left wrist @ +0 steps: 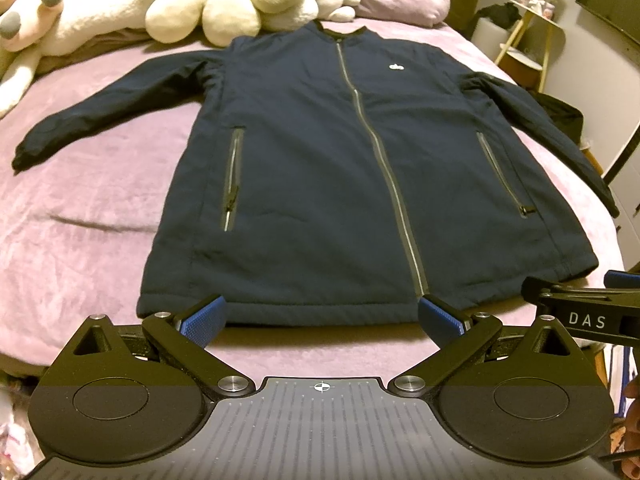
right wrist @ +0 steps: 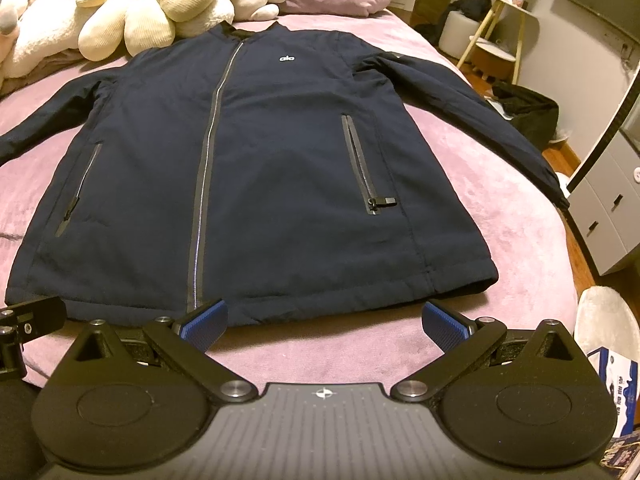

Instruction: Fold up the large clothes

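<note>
Lying zipped and flat on the pink bed (left wrist: 80,216), sleeves spread, the jacket (left wrist: 340,168) faces two grippers: left gripper (left wrist: 322,316) and right gripper (right wrist: 324,318), both spread apart, empty, poised near its hem.

jacket (left wrist: 320,160): dark blue cloth, matt, shiny zip | blanket (left wrist: 80,220): soft purple fuzzy cloth | fingertips (left wrist: 204,318): blue bumpy rubber

Dim, warm indoor light; my views look soft and grainy. Fisheye bends the edges hard, corners vignetted black. Navy jacket (left wrist: 320,168) loses detail in shade.
</note>
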The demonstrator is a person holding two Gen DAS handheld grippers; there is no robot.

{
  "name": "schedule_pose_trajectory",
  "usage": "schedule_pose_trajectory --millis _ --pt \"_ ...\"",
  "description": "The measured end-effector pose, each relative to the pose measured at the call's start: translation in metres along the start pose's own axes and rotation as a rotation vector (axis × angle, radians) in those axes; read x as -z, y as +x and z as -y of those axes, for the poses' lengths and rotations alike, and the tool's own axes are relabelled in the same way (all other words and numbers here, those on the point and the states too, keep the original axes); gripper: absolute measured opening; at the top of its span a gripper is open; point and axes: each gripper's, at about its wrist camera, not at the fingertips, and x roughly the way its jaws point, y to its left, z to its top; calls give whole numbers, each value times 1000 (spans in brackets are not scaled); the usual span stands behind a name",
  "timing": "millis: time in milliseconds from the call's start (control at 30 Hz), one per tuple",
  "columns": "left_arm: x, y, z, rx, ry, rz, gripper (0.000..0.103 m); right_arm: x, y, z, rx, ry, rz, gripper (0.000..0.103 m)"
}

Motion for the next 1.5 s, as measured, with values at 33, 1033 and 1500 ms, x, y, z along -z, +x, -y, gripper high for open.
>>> schedule_pose_trajectory --millis 33,1033,1500 --pt "0 0 0 -1 0 0 103 0 0 1 0 2 0 103" --pt "2 6 -1 -2 -4 -18 103 -2 3 0 0 6 -3 103" --pt "2 8 0 -3 -7 -30 103 -1 6 1 -2 10 -9 103"
